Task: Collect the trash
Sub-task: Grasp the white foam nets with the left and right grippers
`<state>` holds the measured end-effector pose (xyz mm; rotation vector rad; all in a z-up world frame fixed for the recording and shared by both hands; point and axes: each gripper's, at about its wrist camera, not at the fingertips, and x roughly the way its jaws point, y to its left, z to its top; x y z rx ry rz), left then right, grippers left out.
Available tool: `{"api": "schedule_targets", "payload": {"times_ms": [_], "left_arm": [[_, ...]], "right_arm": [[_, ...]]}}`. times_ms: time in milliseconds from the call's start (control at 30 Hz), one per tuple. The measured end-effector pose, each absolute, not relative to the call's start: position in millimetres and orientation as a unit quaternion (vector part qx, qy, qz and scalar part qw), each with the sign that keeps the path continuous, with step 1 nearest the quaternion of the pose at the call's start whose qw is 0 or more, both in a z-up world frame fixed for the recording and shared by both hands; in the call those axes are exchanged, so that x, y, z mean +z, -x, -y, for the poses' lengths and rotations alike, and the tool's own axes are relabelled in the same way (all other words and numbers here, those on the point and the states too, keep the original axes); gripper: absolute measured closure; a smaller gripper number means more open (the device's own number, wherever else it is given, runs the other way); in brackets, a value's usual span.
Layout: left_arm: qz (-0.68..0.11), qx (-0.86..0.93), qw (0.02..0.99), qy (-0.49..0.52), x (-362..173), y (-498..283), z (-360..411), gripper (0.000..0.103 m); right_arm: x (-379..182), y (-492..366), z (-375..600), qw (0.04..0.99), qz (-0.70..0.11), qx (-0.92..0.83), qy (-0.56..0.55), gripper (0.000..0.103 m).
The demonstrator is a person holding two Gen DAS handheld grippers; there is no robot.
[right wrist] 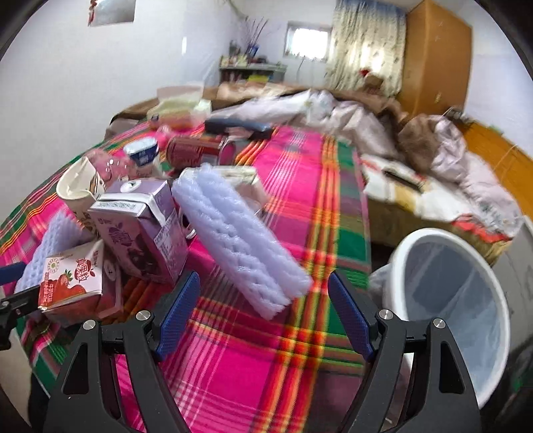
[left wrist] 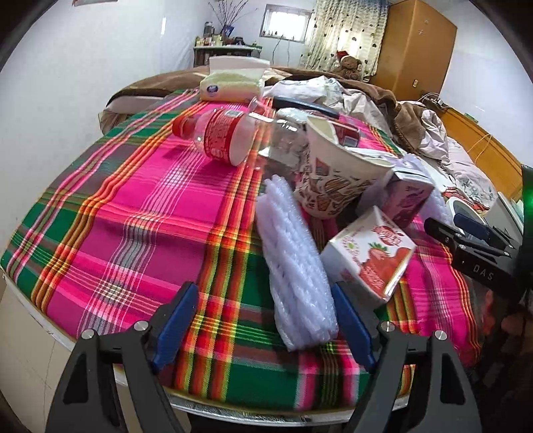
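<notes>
1. Your left tongs (left wrist: pixel 266 323) gape over the near foam net (left wrist: pixel 293 263) on the counter (left wrist: pixel 133 216) (not gripped).
2. Right tongs (right wrist: pixel 263 313) released; bin (right wrist: pixel 446 299) waits beside.
3. Next, clamp the net.

A bright pink, green and orange plaid cloth (left wrist: pixel 140 213) covers the tabletop, reaching to its near and left edges. Beyond the tabletop's far edge lies a bed with a brown blanket (left wrist: pixel 156 83) and rumpled pale floral bedding (right wrist: pixel 336 113) heaped towards its right side. A brown teddy bear in a red hat (left wrist: pixel 349 65) sits at the head of the bed, before a patterned cream curtain (left wrist: pixel 346 30). A tall orange-brown wooden wardrobe (left wrist: pixel 416 50) stands in the right corner. A small bright window (left wrist: pixel 286 21) is set in the white back wall, above a cluttered shelf (left wrist: pixel 226 48) with a vase of bare twigs (left wrist: pixel 228 20).
</notes>
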<state>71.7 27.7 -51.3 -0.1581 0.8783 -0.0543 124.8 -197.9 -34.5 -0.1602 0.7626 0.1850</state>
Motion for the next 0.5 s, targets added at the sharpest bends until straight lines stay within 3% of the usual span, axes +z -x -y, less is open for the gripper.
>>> {"api": "schedule_targets", "payload": {"times_ms": [133,233,300,367,500], "left_arm": [[-0.426,-0.025,0.901,0.074,-50.4,-77.2,-28.2,0.027],[-0.427,-0.022,0.901,0.074,-50.7,-81.4,-31.2,0.034],[-0.428,-0.02,0.901,0.072,-50.3,-82.5,-33.5,0.038],[-0.427,-0.022,0.901,0.07,-50.3,-82.9,-34.8,0.049],[-0.426,-0.032,0.9,0.08,-49.4,-86.1,-37.0,0.066]], "right_arm": [[-31.6,-124.7,195.3,0.919,-0.374,0.096,0.081,0.024],[-31.1,-130.4,194.2,0.917,-0.378,0.098,0.084,0.041],[-31.4,-131.7,194.1,0.915,-0.383,0.099,0.085,0.044],[-32.0,-136.8,192.6,0.914,-0.384,0.105,0.085,0.06],[-30.9,-134.4,192.2,0.915,-0.38,0.104,0.087,0.074]]}}
